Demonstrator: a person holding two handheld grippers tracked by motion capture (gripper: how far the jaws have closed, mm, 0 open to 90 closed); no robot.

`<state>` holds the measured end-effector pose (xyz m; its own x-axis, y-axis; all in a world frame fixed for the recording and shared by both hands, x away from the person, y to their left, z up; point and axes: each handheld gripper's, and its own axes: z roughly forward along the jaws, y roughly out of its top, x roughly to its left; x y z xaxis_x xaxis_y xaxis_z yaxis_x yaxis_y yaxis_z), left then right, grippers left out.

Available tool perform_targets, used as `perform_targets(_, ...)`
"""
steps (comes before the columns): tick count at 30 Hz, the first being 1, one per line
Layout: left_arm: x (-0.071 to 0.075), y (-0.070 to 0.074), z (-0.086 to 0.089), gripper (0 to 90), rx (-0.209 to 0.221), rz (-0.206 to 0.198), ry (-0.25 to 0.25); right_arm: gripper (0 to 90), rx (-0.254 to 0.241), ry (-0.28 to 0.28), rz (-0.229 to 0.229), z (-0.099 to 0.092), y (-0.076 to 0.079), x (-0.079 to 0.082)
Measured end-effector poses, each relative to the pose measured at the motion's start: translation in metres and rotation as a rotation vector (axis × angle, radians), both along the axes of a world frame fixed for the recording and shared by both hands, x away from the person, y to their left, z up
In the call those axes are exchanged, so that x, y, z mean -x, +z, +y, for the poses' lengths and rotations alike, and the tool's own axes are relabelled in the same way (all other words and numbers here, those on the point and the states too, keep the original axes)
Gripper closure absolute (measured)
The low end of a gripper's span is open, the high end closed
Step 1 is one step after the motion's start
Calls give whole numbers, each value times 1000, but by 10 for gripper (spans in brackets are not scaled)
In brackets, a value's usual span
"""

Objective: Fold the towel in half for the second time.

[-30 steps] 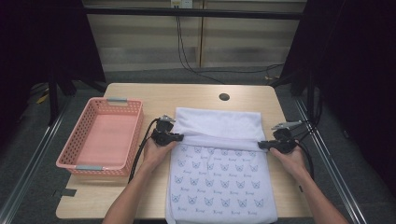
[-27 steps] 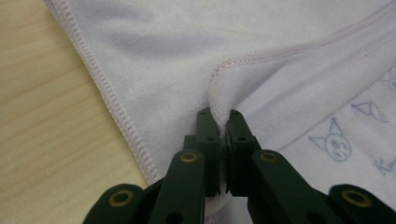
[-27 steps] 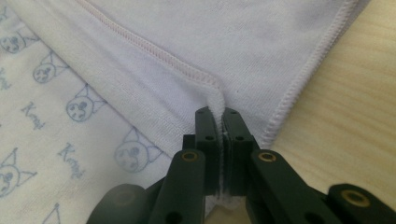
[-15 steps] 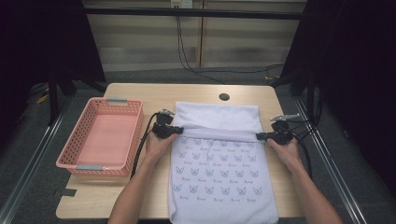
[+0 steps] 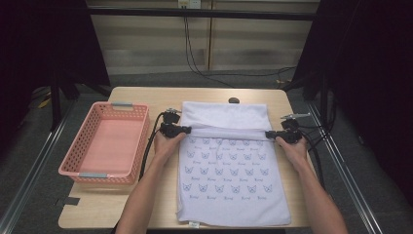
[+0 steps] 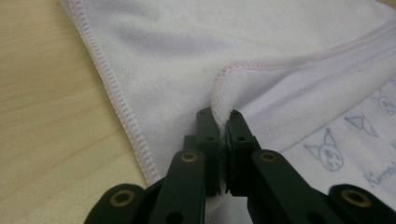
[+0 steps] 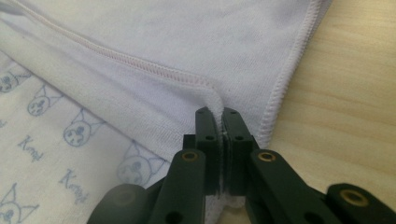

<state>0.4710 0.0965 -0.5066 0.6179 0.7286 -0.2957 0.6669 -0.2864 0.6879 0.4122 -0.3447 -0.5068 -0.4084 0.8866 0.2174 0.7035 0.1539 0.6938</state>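
A white towel printed with small cat faces lies spread on the counter, its far part doubled over. The left gripper pinches the folded hem at the towel's left edge and the right gripper pinches it at the right edge, both clamped tight on cloth, likely to keep the fold straight and taut. A pink basket sits well left; bare counter lies beyond the towel's far edge.

High view: fixed above, looking forward and down at whole tabletop. Gripper views: close, riding low along own fingers. All share towel fold; towel edge and tabletop close-up.
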Motion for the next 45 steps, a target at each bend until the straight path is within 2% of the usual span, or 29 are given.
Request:
perform_targets(2,4,7,1,866,11,-10,-14,875,-6,7,-13,-1,2,0)
perform_targets(4,9,15,2,866,30,-33,-25,876,-56,17,-51,-7,12,2)
perform_targets(6,14,23,3,866,59,-45,-36,876,-68,28,-82,-10,24,5)
perform_targets(9,23,37,4,865,74,-73,-48,877,-102,43,-140,-14,49,12)
perform_targets(10,26,44,4,866,85,-80,-45,876,-89,55,-161,-14,57,15)
perform_targets(11,29,51,6,866,97,-92,-53,877,-97,61,-179,-14,65,17)
perform_targets(13,38,67,8,866,100,-136,-66,876,-108,73,-209,-15,79,23)
perform_targets(14,43,77,11,866,125,-150,-82,877,-114,76,-222,-16,86,26)
perform_targets(16,51,91,14,865,123,-173,-97,876,-126,85,-249,-17,102,34)
perform_targets(19,67,116,21,865,153,-216,-114,877,-143,108,-273,-17,120,46)
perform_targets(20,72,124,23,865,150,-235,-121,876,-139,114,-276,-16,123,50)
perform_targets(23,86,145,30,866,189,-240,-123,876,-137,145,-287,-15,137,64)
perform_targets(26,98,159,31,866,159,-286,-149,877,-150,167,-302,-17,147,76)
perform_targets(31,121,178,33,866,174,-326,-191,877,-148,190,-339,-19,168,99)
perform_targets(32,126,179,34,866,177,-333,-201,877,-146,194,-350,-19,172,104)
perform_targets(34,136,172,38,865,204,-315,-214,877,-150,208,-354,-20,173,116)
perform_targets(36,145,159,41,865,191,-298,-218,877,-144,225,-341,-19,167,126)
perform_targets(38,153,144,44,865,202,-272,-216,877,-135,245,-320,-16,155,140)
perform_targets(40,165,129,46,865,172,-255,-228,877,-118,263,-287,-12,140,156)
perform_targets(41,170,122,45,865,157,-245,-243,877,-126,274,-276,-11,135,160)
perform_targets(42,175,117,44,866,130,-219,-255,877,-121,282,-251,-10,129,166)
perform_targets(43,179,112,44,865,118,-205,-263,876,-92,284,-236,-8,123,172)
perform_targets(45,188,100,45,862,119,-196,-273,874,-104,287,-208,-9,110,182)
